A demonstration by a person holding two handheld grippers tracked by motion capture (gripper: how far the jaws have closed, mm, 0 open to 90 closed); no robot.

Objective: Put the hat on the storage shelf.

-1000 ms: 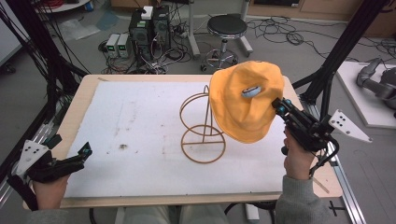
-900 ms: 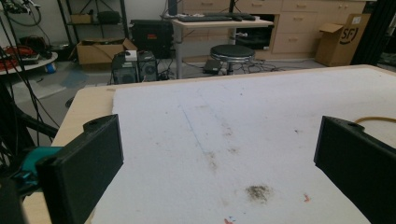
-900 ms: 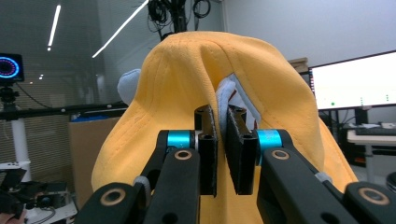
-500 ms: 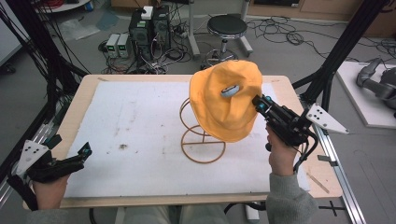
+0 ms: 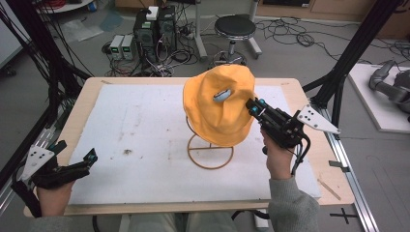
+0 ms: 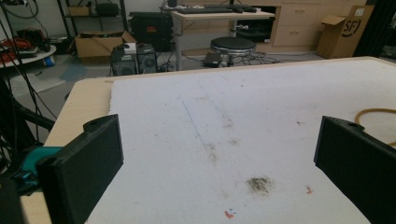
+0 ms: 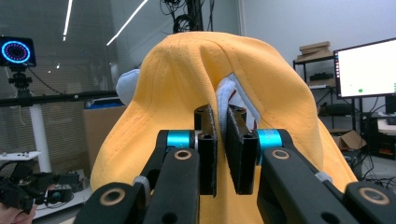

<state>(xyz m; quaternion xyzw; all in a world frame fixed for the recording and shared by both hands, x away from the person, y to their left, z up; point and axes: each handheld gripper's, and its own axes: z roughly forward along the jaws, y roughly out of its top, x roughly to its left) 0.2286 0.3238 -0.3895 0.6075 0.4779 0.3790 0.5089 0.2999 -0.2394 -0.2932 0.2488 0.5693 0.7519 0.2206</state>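
Observation:
A yellow bucket hat [image 5: 220, 113] with a small pale patch on its crown hangs over the top of a gold wire stand [image 5: 210, 155] near the table's middle right. I cannot tell whether the hat rests on the stand. My right gripper [image 5: 251, 105] comes in from the right, shut on a fold of the hat's brim. In the right gripper view the yellow hat [image 7: 187, 79] bulges up behind the right gripper [image 7: 223, 116], its jaws pinching the cloth. My left gripper [image 5: 89, 157] lies at the table's front left, open. The left gripper [image 6: 219, 154] holds nothing, and the stand's ring [image 6: 373, 112] shows far right.
A white mat [image 5: 135, 121] with a few dirt marks covers the wooden table [image 5: 77, 106]. Black frame posts [image 5: 348, 58] stand at both sides. Behind the table are a round stool [image 5: 234, 26], computer boxes [image 5: 154, 29] and cables on the floor.
My right gripper has carried the hat leftward, from right of the stand to over its top. The left gripper has stayed put.

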